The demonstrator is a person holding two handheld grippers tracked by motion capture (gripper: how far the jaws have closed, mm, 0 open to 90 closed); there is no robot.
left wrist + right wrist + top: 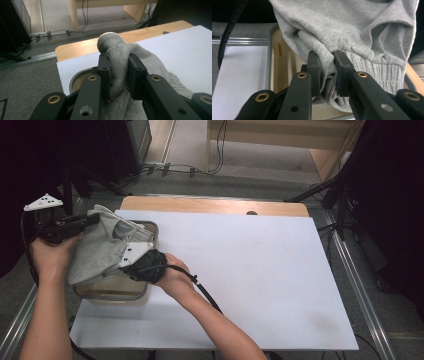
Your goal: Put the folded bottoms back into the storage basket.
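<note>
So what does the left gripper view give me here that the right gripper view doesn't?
Left gripper view: the left tongs shut on a bunched fold of the grey garment, with the white table top, its wooden edge and floor cables behind. Right gripper view: the right tongs shut on cloth beside the ribbed hem, above the tray's wooden inside. Both share the garment, the tray and tongs clamped on fabric.

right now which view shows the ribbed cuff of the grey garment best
The right gripper view: the ribbed cuff runs close up just beside the jaws pinching the grey garment. The high view shows the garment bunched over the tray, cuff indistinct. The left gripper view shows plain fabric.
</note>
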